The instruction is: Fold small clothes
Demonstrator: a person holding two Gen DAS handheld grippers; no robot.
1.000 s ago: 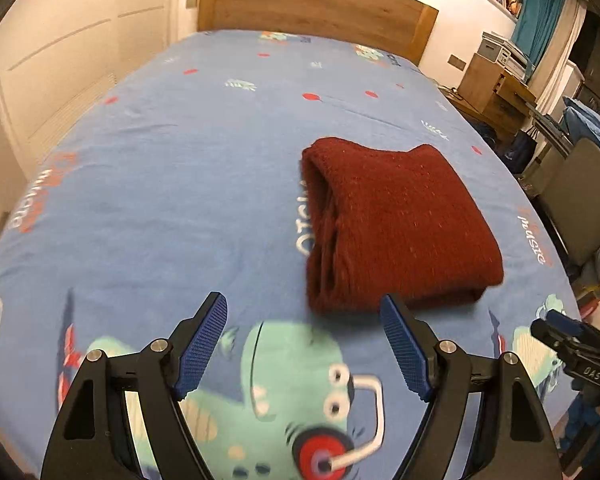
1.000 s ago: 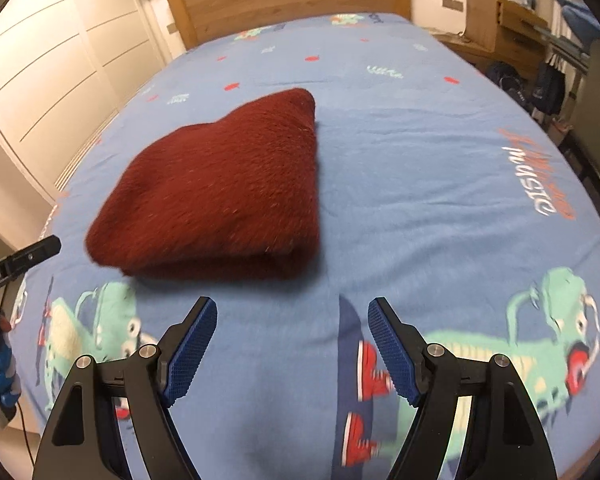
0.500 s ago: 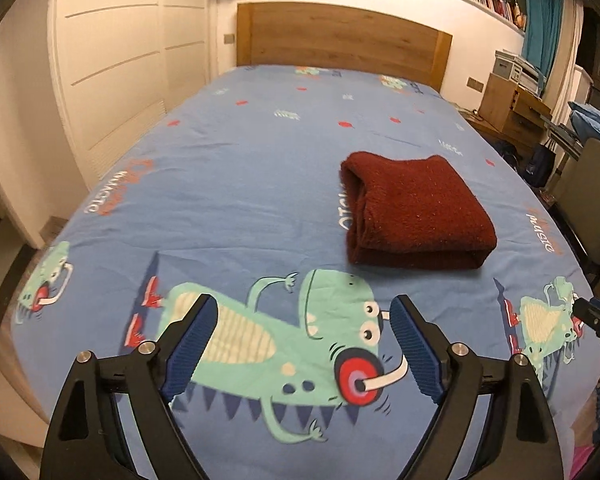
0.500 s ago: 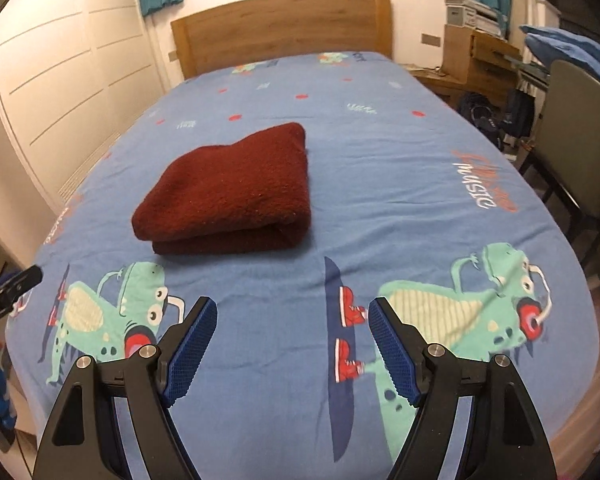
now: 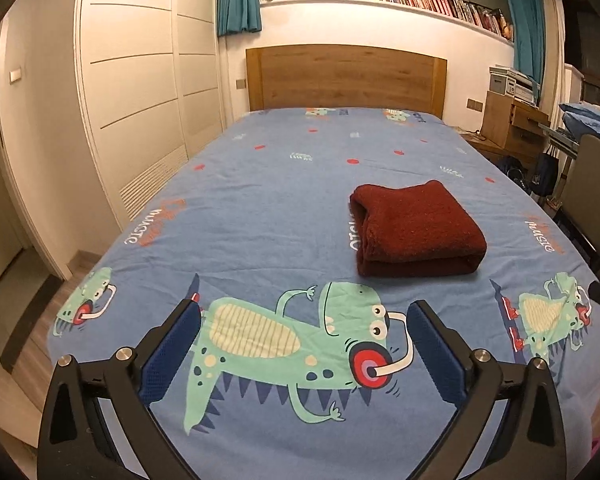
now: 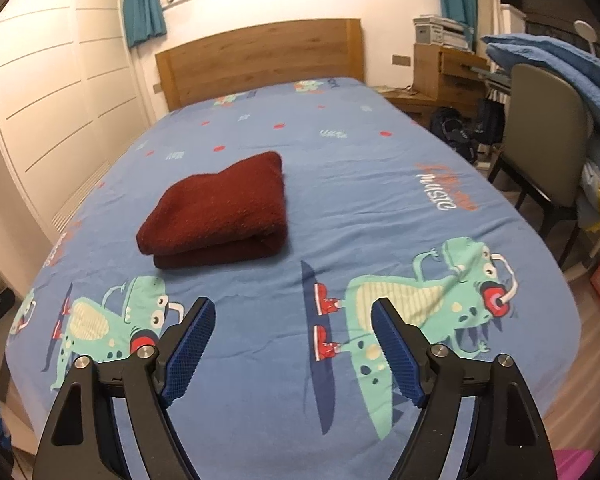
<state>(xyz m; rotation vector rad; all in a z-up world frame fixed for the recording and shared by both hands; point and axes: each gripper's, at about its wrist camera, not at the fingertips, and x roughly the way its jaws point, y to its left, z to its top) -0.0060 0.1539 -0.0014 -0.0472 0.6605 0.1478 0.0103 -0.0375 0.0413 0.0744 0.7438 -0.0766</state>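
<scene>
A dark red knit garment (image 5: 414,228) lies folded into a thick rectangle on the blue dinosaur-print bed sheet (image 5: 260,208). It also shows in the right wrist view (image 6: 220,210), left of centre. My left gripper (image 5: 303,320) is open and empty, held back above the foot of the bed, well short of the garment. My right gripper (image 6: 293,314) is open and empty too, also back from the garment and to its right.
A wooden headboard (image 5: 346,76) stands at the far end. White wardrobe doors (image 5: 136,92) run along the left side. A grey chair (image 6: 540,136) with blue bedding, a wooden desk (image 6: 444,68) and bags stand to the right of the bed.
Both grippers have pulled back and up from the folded garment toward the foot of the bed. The garment lies still. Both grippers stayed open.
</scene>
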